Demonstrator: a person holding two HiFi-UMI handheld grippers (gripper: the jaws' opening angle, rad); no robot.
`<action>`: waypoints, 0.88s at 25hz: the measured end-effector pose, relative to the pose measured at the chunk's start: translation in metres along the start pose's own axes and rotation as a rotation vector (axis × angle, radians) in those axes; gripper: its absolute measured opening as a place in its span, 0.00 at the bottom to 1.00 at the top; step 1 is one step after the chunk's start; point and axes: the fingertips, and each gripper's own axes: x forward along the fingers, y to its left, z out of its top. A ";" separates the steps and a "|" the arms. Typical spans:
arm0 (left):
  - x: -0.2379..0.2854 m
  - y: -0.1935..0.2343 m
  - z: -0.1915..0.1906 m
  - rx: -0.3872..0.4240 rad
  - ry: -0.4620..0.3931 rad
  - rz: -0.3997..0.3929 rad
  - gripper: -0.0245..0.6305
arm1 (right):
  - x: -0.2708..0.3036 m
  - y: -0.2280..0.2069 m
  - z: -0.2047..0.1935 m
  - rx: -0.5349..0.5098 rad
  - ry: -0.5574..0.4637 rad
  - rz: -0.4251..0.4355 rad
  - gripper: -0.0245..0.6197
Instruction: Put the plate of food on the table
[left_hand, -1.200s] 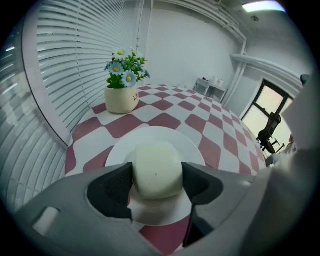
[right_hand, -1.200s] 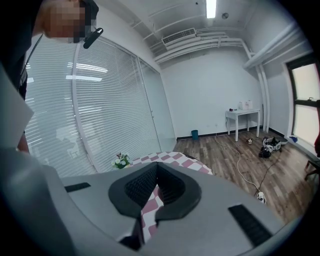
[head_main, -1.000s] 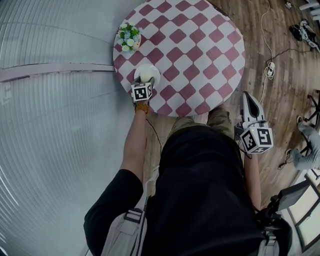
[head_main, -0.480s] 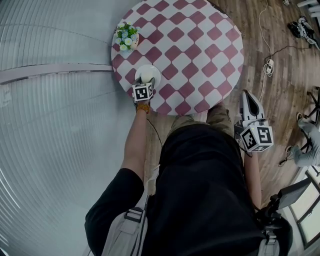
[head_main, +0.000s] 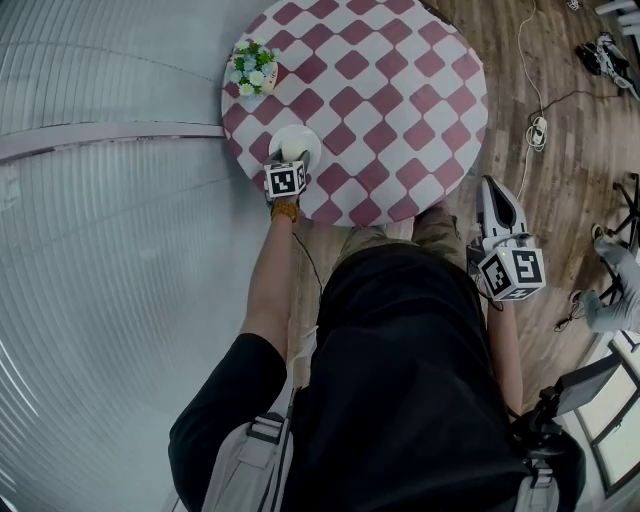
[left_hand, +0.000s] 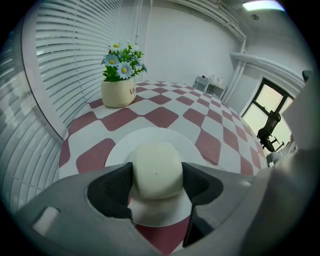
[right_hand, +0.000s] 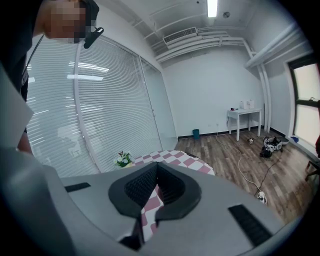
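A round table (head_main: 380, 100) with a red-and-white checked cloth holds a white plate (head_main: 303, 140) near its close left edge. On the plate (left_hand: 150, 140) lies a cream block of food (left_hand: 157, 167). My left gripper (head_main: 290, 157) reaches over the plate's near rim, and in the left gripper view its pads touch both sides of the food, so the left gripper (left_hand: 157, 177) is shut on it. My right gripper (head_main: 497, 195) hangs beside the person's right leg, off the table, shut with nothing held (right_hand: 156, 185).
A pot of blue and white flowers (head_main: 250, 68) stands at the table's left edge, beyond the plate (left_hand: 118, 92). White blinds fill the left. Cables and a power strip (head_main: 541, 135) lie on the wooden floor to the right.
Hardly anything differs. The left gripper stays at the plate; the head view has shifted a little. The right gripper hangs in the same place.
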 end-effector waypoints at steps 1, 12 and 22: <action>0.000 0.000 0.000 0.003 -0.001 0.004 0.51 | 0.000 0.001 0.000 -0.001 -0.001 0.001 0.05; 0.004 0.001 -0.003 0.035 0.029 0.015 0.51 | -0.001 0.006 -0.004 -0.007 -0.010 0.013 0.05; -0.001 0.001 -0.002 0.083 0.037 0.067 0.51 | -0.005 -0.003 -0.003 0.006 -0.026 0.009 0.05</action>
